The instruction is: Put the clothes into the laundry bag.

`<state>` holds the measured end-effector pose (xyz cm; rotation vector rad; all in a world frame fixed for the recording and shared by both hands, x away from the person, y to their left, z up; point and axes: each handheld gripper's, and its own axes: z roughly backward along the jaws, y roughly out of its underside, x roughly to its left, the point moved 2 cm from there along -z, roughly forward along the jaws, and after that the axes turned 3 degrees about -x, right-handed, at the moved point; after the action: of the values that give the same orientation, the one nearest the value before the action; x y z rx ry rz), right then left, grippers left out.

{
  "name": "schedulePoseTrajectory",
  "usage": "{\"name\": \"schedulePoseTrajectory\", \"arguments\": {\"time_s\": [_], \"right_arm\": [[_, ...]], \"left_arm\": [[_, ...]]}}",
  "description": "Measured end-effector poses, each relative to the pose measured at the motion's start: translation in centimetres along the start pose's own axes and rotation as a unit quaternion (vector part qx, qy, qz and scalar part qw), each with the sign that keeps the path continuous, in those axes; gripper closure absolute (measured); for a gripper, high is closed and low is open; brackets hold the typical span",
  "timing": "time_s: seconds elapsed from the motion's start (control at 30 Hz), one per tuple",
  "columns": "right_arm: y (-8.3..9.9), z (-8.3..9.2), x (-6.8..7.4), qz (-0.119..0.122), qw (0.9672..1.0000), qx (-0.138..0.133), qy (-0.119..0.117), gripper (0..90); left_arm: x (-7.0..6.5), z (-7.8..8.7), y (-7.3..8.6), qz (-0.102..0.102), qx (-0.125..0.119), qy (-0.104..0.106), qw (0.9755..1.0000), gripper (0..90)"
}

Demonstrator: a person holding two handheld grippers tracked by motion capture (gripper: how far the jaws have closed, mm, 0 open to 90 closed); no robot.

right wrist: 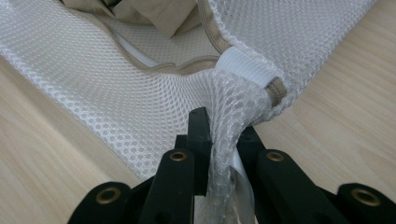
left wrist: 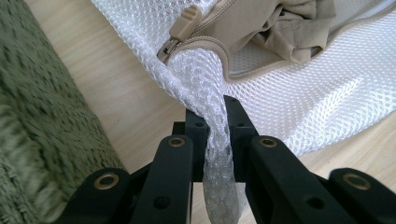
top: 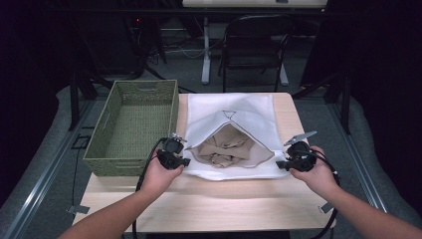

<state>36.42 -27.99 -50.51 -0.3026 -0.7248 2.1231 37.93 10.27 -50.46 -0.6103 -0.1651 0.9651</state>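
At the near edge of the worktop (top: 149, 209), the left gripper (top: 171, 152) and right gripper (top: 298, 157) each have fingers clamped on a bunched near corner of the white mesh laundry bag (top: 239, 112), unzipped around crumpled beige clothing (top: 224, 147), probably light, limp and best held by its corners, beside the far-left green woven basket (top: 137, 127).

No text, label, brand, number or sign can be read anywhere in the three views. The white mesh bag (top: 234, 130), its zipper pull (left wrist: 185, 24) and the green woven basket (top: 133, 125) at the left carry no legible marking.
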Motion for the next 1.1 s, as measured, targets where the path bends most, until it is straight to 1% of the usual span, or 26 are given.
{"name": "schedulePoseTrajectory", "arguments": {"time_s": [0.03, 0.07, 0.13, 0.17, 0.27, 0.37, 0.43, 0.47, 0.5, 0.6, 0.67, 0.73, 0.77, 0.83, 1.0, 1.1], "right_arm": [[-0.1, 0.0, 0.0, 0.0, 1.0, -0.003, -0.003, 81.1], [-0.2, 0.2, 0.0, 0.001, 1.0, 0.004, 0.001, 81.1], [-0.5, 0.4, -0.1, 0.005, 1.0, 0.006, -0.001, 81.2], [-0.6, 0.5, -0.1, 0.007, 1.0, 0.001, 0.002, 81.1], [-1.3, 1.1, -0.2, 0.013, 0.9999, 0.002, 0.005, 81.1], [-2.0, 1.6, -0.4, 0.013, 0.9999, -0.002, 0.008, 81.1], [-2.6, 2.1, -0.6, 0.013, 0.9999, -0.004, 0.006, 81.1], [-2.8, 2.3, -0.7, 0.015, 0.9998, -0.004, 0.01, 81.2], [-3.1, 2.5, -0.8, 0.013, 0.9998, -0.007, 0.01, 81.2], [-3.7, 3.0, -1.0, 0.014, 0.9998, -0.006, 0.01, 81.1], [-4.1, 3.2, -1.2, 0.012, 0.9998, -0.01, 0.013, 81.1], [-4.5, 3.5, -1.3, 0.016, 0.9998, -0.009, 0.013, 81.1], [-4.7, 3.6, -1.3, 0.015, 0.9997, -0.009, 0.018, 81.1], [-5.1, 3.8, -1.4, 0.017, 0.9996, -0.009, 0.018, 81.0], [-6.1, 4.4, -1.7, 0.014, 0.9995, -0.02, 0.02, 80.8], [-6.8, 4.9, -2.0, 0.012, 0.9994, -0.026, 0.019, 80.8]], "left_arm": [[0.0, 0.2, -0.1, -0.001, 0.0, 0.0, 1.0, 83.3], [-0.1, 0.3, -0.3, 0.0, 0.0, 0.0, 1.0, 83.3], [-0.2, 0.6, -0.5, -0.002, 0.002, 0.0, 1.0, 83.3], [-0.2, 0.7, -0.7, -0.004, 0.005, 0.001, 1.0, 83.3], [-0.2, 1.0, -1.2, -0.001, 0.013, 0.0, 0.9999, 83.2], [-0.1, 1.4, -2.0, 0.001, 0.013, 0.001, 0.9999, 83.2], [0.0, 1.7, -2.5, 0.003, 0.011, 0.0, 0.9999, 83.1], [0.1, 1.9, -2.9, 0.003, 0.009, -0.003, 0.9999, 83.1], [0.2, 2.1, -3.1, -0.001, 0.01, -0.003, 0.9999, 83.1], [0.2, 2.6, -3.8, -0.002, 0.007, -0.008, 0.9999, 83.0], [0.2, 2.9, -4.3, -0.003, 0.005, -0.012, 0.9999, 83.0], [0.3, 3.1, -4.6, -0.004, 0.004, -0.013, 0.9999, 83.0], [0.3, 3.2, -4.7, -0.004, 0.004, -0.014, 0.9999, 83.0], [0.4, 3.4, -5.0, -0.003, 0.002, -0.013, 0.9999, 82.9], [1.3, 4.1, -6.0, 0.01, -0.004, -0.012, 0.9999, 82.9], [1.7, 4.5, -6.6, 0.013, -0.01, -0.013, 0.9998, 82.9]]}}
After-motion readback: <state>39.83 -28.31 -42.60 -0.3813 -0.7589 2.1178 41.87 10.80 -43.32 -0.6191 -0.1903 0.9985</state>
